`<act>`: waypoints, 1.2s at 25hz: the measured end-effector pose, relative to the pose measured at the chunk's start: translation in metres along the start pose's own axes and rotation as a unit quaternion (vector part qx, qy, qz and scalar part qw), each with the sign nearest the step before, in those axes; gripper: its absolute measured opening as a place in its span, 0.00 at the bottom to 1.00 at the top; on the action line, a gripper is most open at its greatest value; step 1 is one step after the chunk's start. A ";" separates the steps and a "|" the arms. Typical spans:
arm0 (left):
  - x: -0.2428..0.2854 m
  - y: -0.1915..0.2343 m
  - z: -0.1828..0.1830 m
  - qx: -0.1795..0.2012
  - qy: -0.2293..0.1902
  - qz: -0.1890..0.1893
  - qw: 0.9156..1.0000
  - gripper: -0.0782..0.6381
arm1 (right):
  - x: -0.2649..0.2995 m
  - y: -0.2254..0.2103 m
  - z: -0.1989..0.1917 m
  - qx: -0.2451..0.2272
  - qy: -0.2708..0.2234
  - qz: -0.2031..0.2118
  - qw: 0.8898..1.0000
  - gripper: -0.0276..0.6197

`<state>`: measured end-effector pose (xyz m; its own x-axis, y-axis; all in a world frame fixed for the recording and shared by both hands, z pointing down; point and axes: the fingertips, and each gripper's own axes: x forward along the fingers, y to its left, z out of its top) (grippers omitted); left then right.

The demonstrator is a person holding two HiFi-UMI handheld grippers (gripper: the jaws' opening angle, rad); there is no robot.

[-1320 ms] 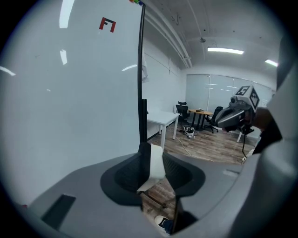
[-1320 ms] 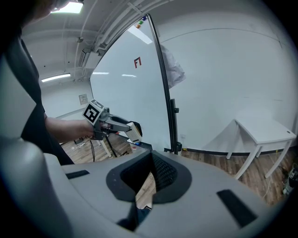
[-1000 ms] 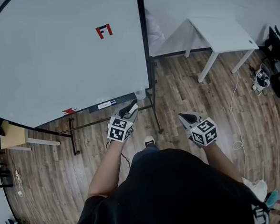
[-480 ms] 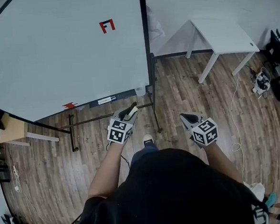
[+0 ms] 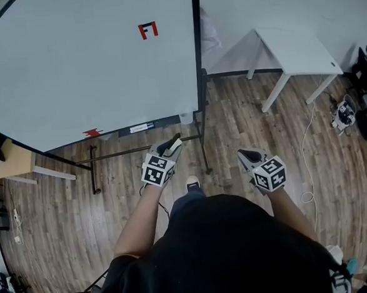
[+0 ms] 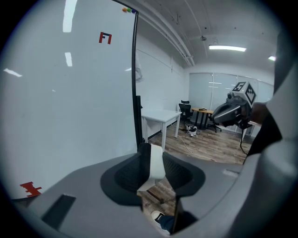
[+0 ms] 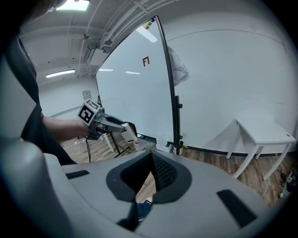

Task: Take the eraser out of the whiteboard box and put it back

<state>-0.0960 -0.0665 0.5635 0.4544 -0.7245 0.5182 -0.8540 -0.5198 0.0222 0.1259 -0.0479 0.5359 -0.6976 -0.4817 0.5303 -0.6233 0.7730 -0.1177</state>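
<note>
**A:** Head view first: where is the eraser (image 5: 174,142)?

**B:** Out of the whiteboard box (image 5: 185,118), which sits at the lower right corner of the whiteboard (image 5: 71,69). The left tool (image 5: 169,146) carries it over the floor (image 5: 243,107), near that corner but clear of the box.

**A:** And the right tool (image 5: 247,156)?

**B:** Off to the side, well apart from the board, its tip drawn to a point.

**A:** Left gripper view?

**B:** The jaws are clenched on the eraser. Its white body stands upright between the pads, with a dark face on one side. The board's right edge rises just ahead.

**A:** Right gripper view?

**B:** Those jaws are closed together with nothing in them, and only floor shows past them. Across the way the left tool appears side-on, the eraser at its tip, near the box.

**A:** So how far along?

**B:** I judge the first half done, since the eraser is out. Putting it back into the box is what remains
</note>
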 end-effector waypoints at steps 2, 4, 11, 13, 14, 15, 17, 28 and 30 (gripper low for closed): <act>0.001 0.001 0.000 0.000 0.000 0.000 1.000 0.32 | 0.001 -0.001 0.000 0.000 0.000 0.000 1.000 0.04; 0.002 0.001 0.002 0.001 -0.001 0.000 1.000 0.32 | 0.001 -0.003 0.000 -0.001 0.001 0.000 1.000 0.04; 0.010 0.006 0.002 -0.002 0.004 -0.003 1.000 0.32 | 0.004 -0.008 0.004 0.003 -0.002 0.000 1.000 0.04; 0.013 0.009 0.005 -0.003 0.004 -0.005 1.000 0.32 | 0.006 -0.011 0.007 0.004 -0.002 -0.002 1.000 0.04; 0.016 0.010 0.007 -0.002 0.004 -0.006 1.000 0.32 | 0.006 -0.013 0.007 0.005 -0.002 -0.003 1.000 0.04; 0.018 0.011 0.009 -0.002 0.004 -0.007 1.000 0.32 | 0.007 -0.014 0.008 0.007 -0.002 -0.004 1.000 0.04; 0.022 0.013 0.012 -0.002 0.004 -0.011 1.000 0.32 | 0.010 -0.016 0.007 0.010 0.000 -0.004 1.000 0.04; 0.051 0.029 0.033 0.005 0.002 -0.025 1.000 0.32 | 0.032 -0.033 0.012 0.023 0.003 -0.006 1.000 0.04; 0.055 0.033 0.038 0.004 -0.001 -0.028 1.000 0.32 | 0.036 -0.036 0.013 0.025 0.003 -0.006 1.000 0.04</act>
<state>-0.0894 -0.1410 0.5604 0.5020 -0.6948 0.5150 -0.8252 -0.5630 0.0448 0.1186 -0.0988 0.5480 -0.6875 -0.4887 0.5371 -0.6493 0.7449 -0.1535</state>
